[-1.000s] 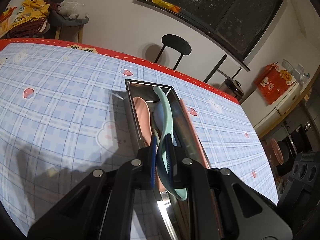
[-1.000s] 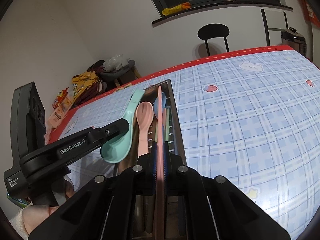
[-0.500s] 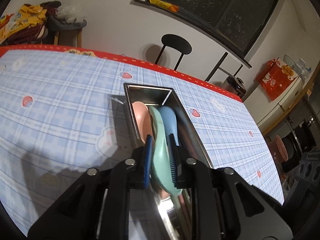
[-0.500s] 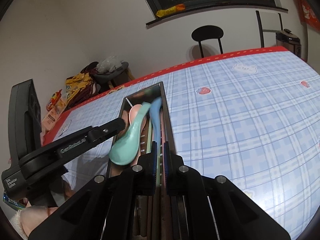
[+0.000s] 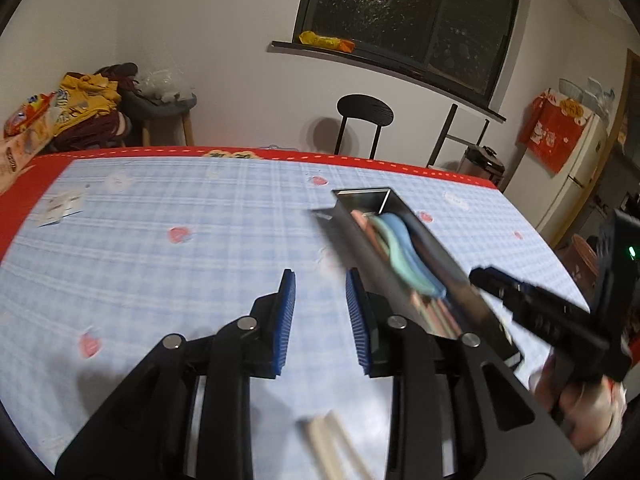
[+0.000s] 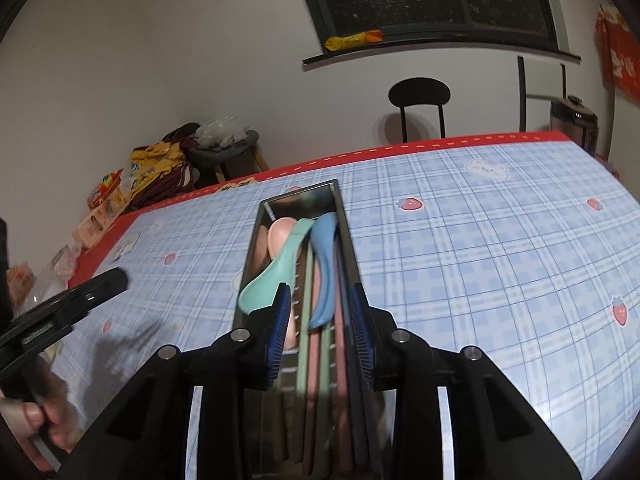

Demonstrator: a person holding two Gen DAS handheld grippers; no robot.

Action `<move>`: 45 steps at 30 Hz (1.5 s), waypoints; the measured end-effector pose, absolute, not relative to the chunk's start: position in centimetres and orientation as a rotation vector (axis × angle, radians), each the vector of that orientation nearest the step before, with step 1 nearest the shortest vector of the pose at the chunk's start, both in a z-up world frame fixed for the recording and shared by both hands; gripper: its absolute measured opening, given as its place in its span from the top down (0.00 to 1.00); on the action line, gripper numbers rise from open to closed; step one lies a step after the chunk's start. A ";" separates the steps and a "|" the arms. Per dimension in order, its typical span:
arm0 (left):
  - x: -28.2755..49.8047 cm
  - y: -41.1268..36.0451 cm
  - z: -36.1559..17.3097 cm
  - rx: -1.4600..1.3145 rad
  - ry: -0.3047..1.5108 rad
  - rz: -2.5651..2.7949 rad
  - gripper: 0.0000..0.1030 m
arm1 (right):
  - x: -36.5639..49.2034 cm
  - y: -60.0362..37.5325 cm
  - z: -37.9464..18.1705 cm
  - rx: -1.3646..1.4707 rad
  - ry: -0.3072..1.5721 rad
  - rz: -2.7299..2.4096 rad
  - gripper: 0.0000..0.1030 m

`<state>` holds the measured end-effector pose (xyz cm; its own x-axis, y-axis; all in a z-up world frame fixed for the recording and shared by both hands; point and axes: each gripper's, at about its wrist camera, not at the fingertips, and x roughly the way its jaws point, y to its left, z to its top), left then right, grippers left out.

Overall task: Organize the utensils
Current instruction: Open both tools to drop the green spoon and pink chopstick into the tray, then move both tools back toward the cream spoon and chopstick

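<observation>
A long steel utensil tray point(image 6: 347, 232) lies on the blue checked tablecloth and also shows in the left wrist view point(image 5: 362, 242). In it lie a mint green spoon point(image 6: 276, 266), a blue spoon point(image 6: 324, 264), a pink spoon point(image 6: 280, 232) and several coloured chopsticks point(image 6: 318, 380). My right gripper point(image 6: 320, 320) is open and empty, right over the near part of the tray. My left gripper point(image 5: 320, 308) is open and empty above the cloth, to the left of the tray. A pale pair of chopsticks point(image 5: 332, 446) lies on the cloth under the left gripper.
The table has a red border point(image 6: 400, 152). A black chair point(image 6: 420, 108) stands behind it. A stool with bags and clothes point(image 5: 160, 104) stands at the back left. Snack packets point(image 6: 108, 200) lie at the left table edge.
My left gripper let go of the mint spoon, which now lies in the tray, and swung left. My right gripper let go of the pink chopstick and opened over the tray.
</observation>
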<state>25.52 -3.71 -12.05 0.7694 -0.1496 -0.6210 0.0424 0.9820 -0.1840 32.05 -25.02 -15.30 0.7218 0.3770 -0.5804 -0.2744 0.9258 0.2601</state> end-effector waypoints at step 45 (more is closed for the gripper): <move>12.1 0.6 -17.3 -0.170 0.750 -0.291 0.64 | 17.1 -14.9 -19.7 -0.157 0.883 0.440 0.93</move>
<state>12.11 0.61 -17.28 0.6941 -0.3197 -0.6450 0.1990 0.9463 -0.2549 17.09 -14.89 -19.66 0.5524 0.3068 -0.7751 -0.4346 0.8994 0.0462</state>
